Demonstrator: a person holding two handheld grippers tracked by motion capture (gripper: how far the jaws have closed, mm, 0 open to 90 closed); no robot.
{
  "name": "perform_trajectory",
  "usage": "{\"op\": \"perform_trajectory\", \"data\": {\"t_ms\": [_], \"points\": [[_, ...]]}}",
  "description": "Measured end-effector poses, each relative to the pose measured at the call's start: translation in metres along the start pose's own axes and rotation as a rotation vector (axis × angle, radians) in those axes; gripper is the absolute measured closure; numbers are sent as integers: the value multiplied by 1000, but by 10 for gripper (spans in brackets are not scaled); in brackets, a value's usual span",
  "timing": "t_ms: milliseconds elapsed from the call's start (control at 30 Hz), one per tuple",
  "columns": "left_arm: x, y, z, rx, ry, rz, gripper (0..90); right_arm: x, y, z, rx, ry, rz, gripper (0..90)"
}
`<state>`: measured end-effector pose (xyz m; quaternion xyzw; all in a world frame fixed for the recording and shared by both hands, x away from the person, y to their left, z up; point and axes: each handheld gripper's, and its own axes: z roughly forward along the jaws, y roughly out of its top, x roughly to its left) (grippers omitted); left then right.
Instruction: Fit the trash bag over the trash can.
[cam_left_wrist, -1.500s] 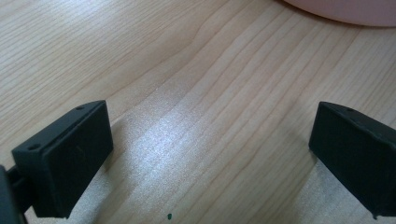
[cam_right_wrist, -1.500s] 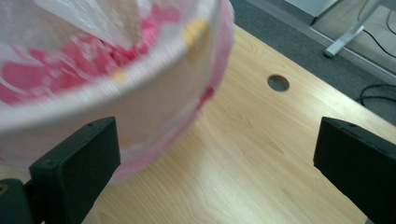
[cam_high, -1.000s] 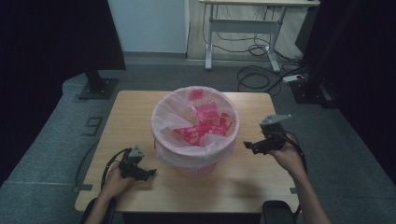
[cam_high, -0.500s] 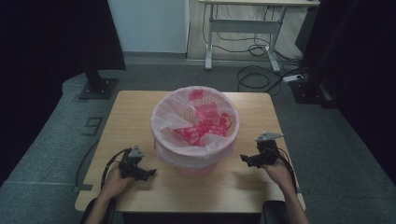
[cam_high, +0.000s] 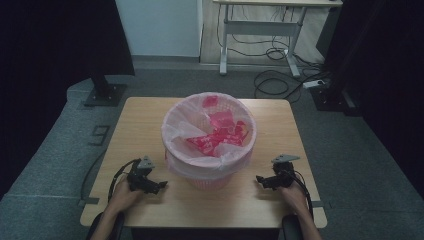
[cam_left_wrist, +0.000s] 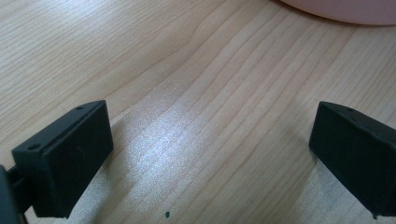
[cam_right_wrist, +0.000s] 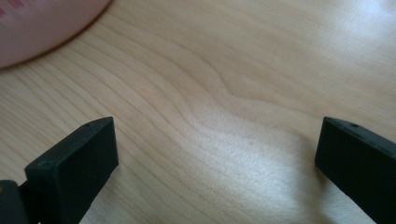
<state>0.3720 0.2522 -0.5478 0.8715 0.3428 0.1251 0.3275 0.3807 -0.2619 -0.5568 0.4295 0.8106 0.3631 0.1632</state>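
A pink-lined waste basket (cam_high: 208, 137) is seen at the desk's (cam_high: 260, 200) centre, flanked near left and near right by the left gripper (cam_high: 161, 185) and right gripper (cam_high: 259, 179), both released and empty, seemingly before the liner rim is grasped.

Wooden table (cam_high: 150, 120) on grey carpet (cam_high: 60, 150); white desk (cam_high: 260, 25) behind, cables (cam_high: 280, 75) under it, black stand (cam_high: 102, 92) left.
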Motion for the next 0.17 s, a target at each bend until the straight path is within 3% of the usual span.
{"op": "perform_trajectory", "data": {"t_ms": [33, 167], "points": [[0, 0, 0, 0, 0, 0, 0, 4, 0, 1, 14, -26, -27, 0], [0, 0, 0, 0, 0, 0, 0, 5, -1, 1, 14, -30, -28, 0]]}}
